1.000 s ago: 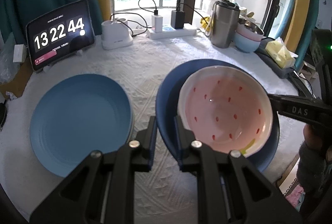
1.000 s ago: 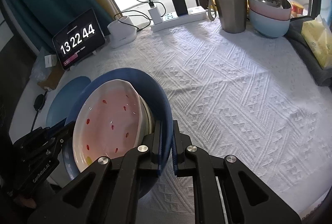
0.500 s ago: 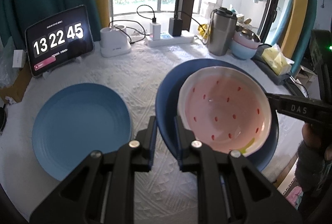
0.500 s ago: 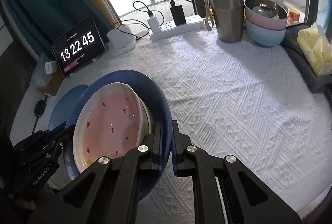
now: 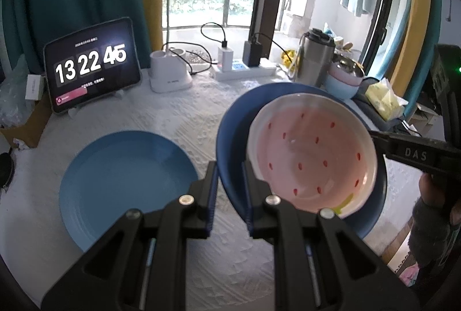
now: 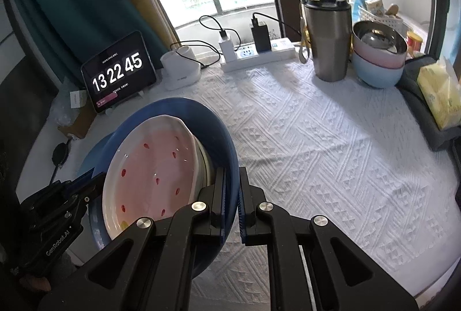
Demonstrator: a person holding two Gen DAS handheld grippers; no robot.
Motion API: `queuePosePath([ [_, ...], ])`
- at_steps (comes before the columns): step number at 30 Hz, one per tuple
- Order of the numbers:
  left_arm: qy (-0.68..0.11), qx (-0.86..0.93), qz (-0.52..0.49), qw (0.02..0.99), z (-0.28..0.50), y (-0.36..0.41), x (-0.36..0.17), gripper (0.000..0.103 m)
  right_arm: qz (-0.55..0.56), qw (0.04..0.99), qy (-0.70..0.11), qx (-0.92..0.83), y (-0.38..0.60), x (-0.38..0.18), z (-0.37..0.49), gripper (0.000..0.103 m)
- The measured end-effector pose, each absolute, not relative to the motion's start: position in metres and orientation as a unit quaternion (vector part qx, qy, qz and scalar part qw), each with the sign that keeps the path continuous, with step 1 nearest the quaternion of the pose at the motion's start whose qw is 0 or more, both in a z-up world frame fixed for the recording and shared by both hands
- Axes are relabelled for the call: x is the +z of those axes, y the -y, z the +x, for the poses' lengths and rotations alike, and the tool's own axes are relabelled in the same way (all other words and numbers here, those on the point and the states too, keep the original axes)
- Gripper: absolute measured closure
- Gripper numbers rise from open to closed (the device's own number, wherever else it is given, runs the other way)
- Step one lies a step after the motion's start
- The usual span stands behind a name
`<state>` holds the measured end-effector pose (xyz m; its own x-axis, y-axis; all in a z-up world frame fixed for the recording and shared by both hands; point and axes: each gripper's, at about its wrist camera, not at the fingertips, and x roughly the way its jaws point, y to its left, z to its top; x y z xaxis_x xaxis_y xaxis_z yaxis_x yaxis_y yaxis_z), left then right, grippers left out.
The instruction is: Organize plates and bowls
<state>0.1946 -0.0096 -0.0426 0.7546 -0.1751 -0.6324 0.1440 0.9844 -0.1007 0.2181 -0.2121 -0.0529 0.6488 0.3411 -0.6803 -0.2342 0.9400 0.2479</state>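
A dark blue plate [image 5: 233,138] hangs above the white tablecloth, carrying a pink plate with red seed marks [image 5: 314,155]. My left gripper [image 5: 229,175] is shut on the dark plate's near rim. My right gripper [image 6: 232,181] is shut on the opposite rim, and its finger [image 5: 409,152] shows at the right in the left wrist view. In the right wrist view the dark blue plate [image 6: 207,126] tilts, with the pink plate [image 6: 152,167] inside it. A light blue plate [image 5: 126,184] lies flat on the cloth to the left.
Stacked bowls [image 6: 377,57] and a steel tumbler [image 6: 328,37] stand at the back right. A tablet clock [image 5: 92,63], a lamp base [image 5: 170,75] and a power strip [image 6: 259,54] line the back. A tissue pack [image 6: 440,92] lies at the right edge.
Both grippers have risen together with the dark blue plate and the pink plate on it. The table and the light blue plate now look farther below.
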Motion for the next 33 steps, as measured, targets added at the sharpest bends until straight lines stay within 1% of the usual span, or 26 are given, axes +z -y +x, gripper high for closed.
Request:
queuePosePath([
  [19, -0.321, -0.068, -0.037, 0.944, 0.194, -0.033, -0.028, 0.088, 0.052, 0.909, -0.374, 0.176, 0.168, -0.03, 0.228, 0.093],
  [33, -0.319, -0.048, -0.056, 0.945, 0.191, -0.07, -0.029, 0.088, 0.035, 0.906, -0.376, 0.193, 0.129, -0.026, 0.234, 0.093],
])
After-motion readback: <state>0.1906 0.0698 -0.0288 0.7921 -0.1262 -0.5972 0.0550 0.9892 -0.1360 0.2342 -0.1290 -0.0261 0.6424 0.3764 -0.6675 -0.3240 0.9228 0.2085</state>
